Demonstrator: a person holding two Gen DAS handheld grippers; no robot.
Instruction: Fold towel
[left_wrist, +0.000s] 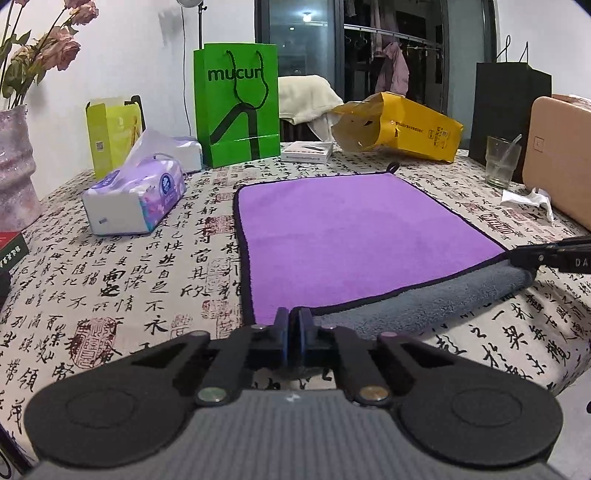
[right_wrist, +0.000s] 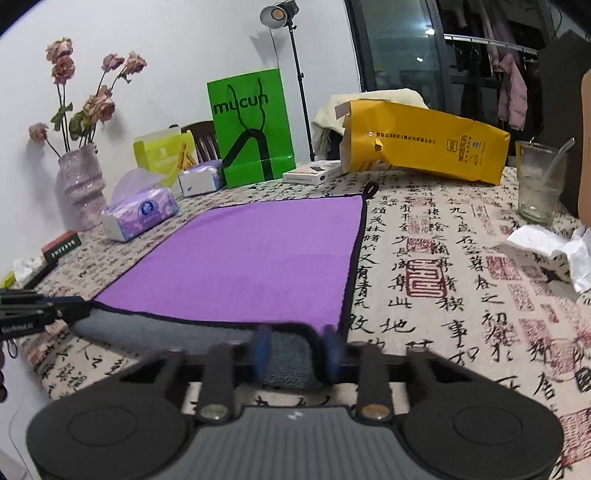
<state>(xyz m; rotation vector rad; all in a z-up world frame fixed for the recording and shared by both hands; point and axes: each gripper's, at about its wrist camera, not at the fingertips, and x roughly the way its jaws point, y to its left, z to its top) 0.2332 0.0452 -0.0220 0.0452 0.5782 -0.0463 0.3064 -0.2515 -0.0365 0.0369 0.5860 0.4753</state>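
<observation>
Worktop (left_wrist: 118, 280) covered by a cream cloth printed with black calligraphy and red seals. Purple towel (left_wrist: 354, 236) lies flat near the middle, its near edge turned up showing grey underside. Left of it, a tissue pack (left_wrist: 136, 201); behind that, a yellow-green box (left_wrist: 110, 133) and a pink vase (left_wrist: 14, 166) at the left edge. Green bag (left_wrist: 238, 103) upright at the back, a flat white box (left_wrist: 307, 152) beside it, then a yellow bag (left_wrist: 402, 125) on its side. Right: a glass (left_wrist: 502, 162), crumpled paper (left_wrist: 528, 199).
</observation>
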